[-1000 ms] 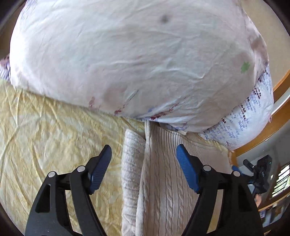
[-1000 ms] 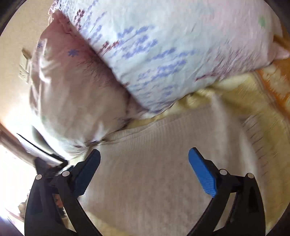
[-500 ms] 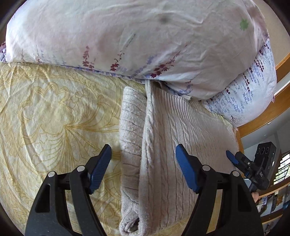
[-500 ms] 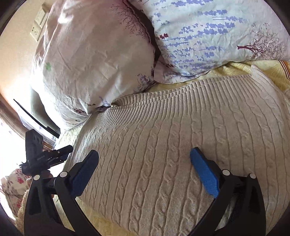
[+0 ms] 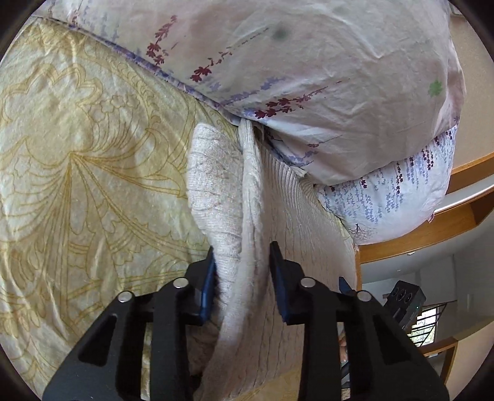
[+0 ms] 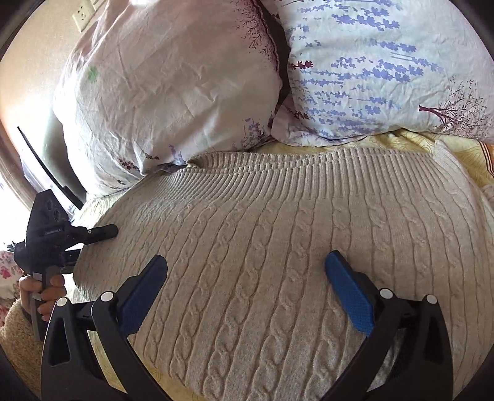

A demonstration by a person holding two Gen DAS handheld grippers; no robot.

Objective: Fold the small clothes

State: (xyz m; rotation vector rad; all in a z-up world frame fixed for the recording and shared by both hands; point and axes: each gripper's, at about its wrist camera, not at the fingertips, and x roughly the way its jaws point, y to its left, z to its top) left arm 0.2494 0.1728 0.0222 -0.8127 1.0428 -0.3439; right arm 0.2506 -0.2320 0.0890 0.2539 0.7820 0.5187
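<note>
A cream cable-knit sweater [image 6: 278,246] lies spread on the yellow patterned bedspread [image 5: 77,185], its ribbed hem toward the pillows. In the left wrist view its folded edge [image 5: 244,216] runs up the middle. My left gripper [image 5: 242,277] is shut on that folded edge, with the knit bunched between the blue pads [image 5: 279,287]. The left gripper also shows at the sweater's left side in the right wrist view [image 6: 92,231]. My right gripper [image 6: 247,283] is open and empty, just above the middle of the sweater.
Two floral pillows [image 6: 169,86] [image 6: 386,71] lie against the sweater's far edge. A wooden bed frame [image 5: 432,222] and the room beyond show at the right of the left wrist view. A wall socket [image 6: 83,15] is at the upper left.
My left gripper has closed from wide open onto the sweater's folded edge. My right gripper has drawn back from the pillows and stays open over the sweater.
</note>
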